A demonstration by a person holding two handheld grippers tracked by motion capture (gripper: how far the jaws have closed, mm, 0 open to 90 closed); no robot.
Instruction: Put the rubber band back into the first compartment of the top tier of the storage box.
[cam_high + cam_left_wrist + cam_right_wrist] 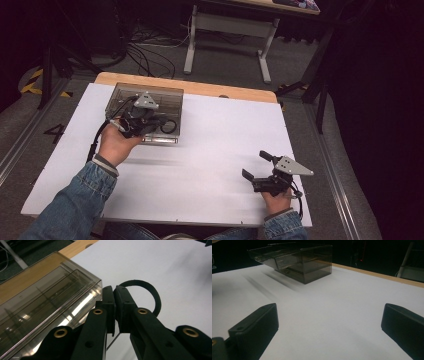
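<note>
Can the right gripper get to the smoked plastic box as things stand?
Probably yes. The right gripper is open over bare white table, and nothing lies between it and the box. The left gripper, pinched on a black ring, crowds the box's near side.

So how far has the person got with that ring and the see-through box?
Partly there, I think. The smoky clear plastic drawer box already has its drawer pulled out. In hand: the left gripper is shut on the black rubber ring, right beside the box. The ring is not yet inside. The right gripper rests open above the white table, holding nothing.
</note>
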